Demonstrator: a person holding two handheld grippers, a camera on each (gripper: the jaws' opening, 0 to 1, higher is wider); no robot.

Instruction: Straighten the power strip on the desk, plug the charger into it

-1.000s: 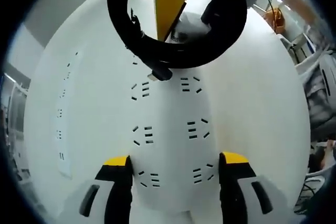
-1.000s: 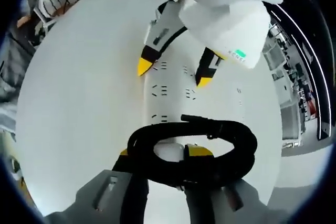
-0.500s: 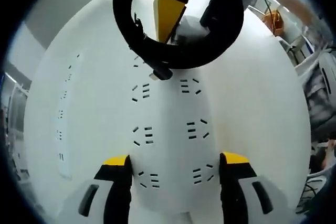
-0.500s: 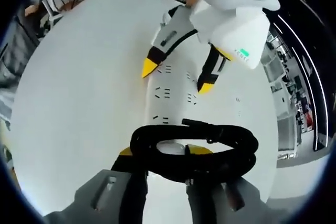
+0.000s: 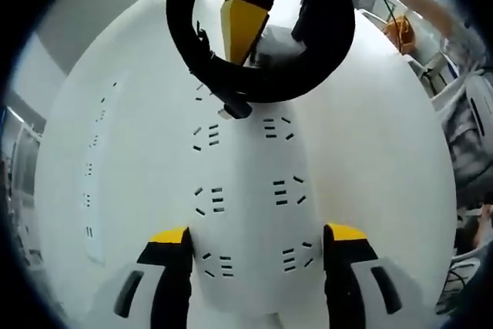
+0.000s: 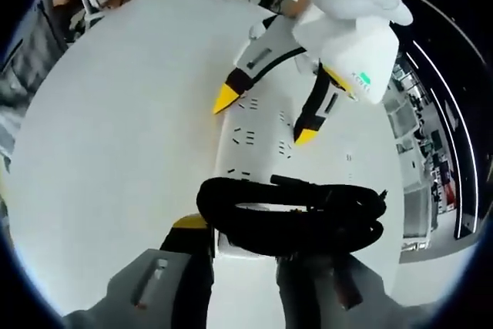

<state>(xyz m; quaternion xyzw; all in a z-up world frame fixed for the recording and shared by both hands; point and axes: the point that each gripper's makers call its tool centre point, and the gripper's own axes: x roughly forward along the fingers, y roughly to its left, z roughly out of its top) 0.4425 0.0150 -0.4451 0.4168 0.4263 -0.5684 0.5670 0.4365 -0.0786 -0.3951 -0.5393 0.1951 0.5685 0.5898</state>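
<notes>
Left gripper view: left gripper (image 5: 258, 243) jaws stood wide apart, yellow tips straddling the near end of the white power strip (image 5: 250, 198), which lay flat on the white desk (image 5: 385, 152). Whether the tips touched its sides couldn't be told. Strip ran straight away from the camera, two columns of socket slots visible. A second white strip (image 5: 94, 167) lay on the desk to the left, apart from the first. Farther along, a coiled black cable (image 5: 262, 28) hung over the far end of the strip, a small plug end (image 5: 233, 107) sticking down from the coil just above the sockets. Right gripper's yellow tip showed through the coil's loop.

Right gripper view: right gripper (image 6: 245, 233) jaws were clamped on the coiled black cable (image 6: 293, 213), coil held across the jaw tips, above the near end of the power strip (image 6: 258, 140). Charger body not made out. Beyond it, the left gripper (image 6: 262, 117) came in from the top, jaws apart, one tip either side of the strip. At the far desk edge, a dark object, too small to tell.
</notes>
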